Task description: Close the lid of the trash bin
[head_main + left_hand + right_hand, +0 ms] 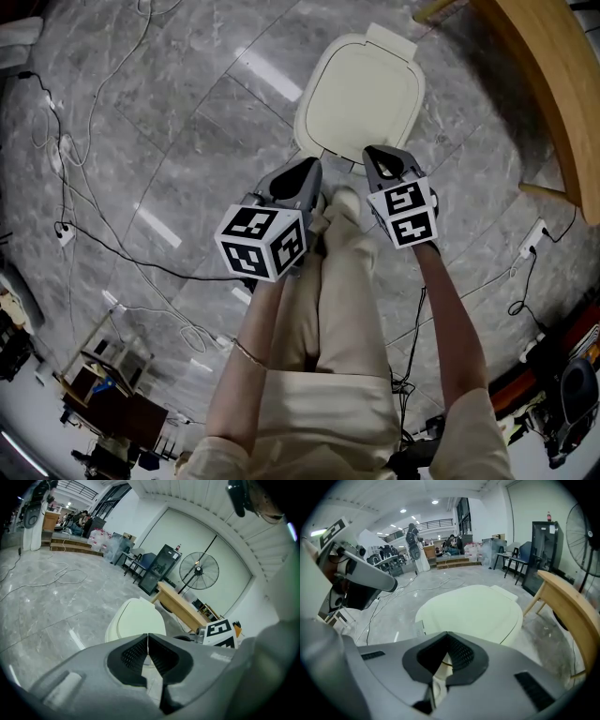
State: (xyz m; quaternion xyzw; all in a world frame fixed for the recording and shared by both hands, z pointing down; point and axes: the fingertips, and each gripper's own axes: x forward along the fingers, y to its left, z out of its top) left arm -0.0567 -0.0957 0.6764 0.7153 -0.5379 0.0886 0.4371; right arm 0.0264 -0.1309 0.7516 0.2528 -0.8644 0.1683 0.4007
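- Your left tool (pixel 309 171) had its jaws pressed together with nothing between them; so did your right tool (pixel 379 153); closed tips make a blunt, firm point for pushing, which I judge suited a lid better than an open pair that could straddle its edge.
- Both tools hung side by side just short of the near rim of the trash bin (pixel 305 127), angled down towards it; neither touched it in any view.
- The bin stood on the grey floor (pixel 169 112) right in front of your legs, with its hinge tab on the far side; so the free edge of the lid faced you.
- The lid (pixel 473 611) lay flat across the bin's top, with no gap that I could make out; by my judgement the closing was done, or wanted only a last press at the near edge.
- Loose cables (pixel 94 234) trailed over the floor to your left, well apart from the bin; a wooden table (pixel 553 84) curved past on the right, near the bin but not touching it.
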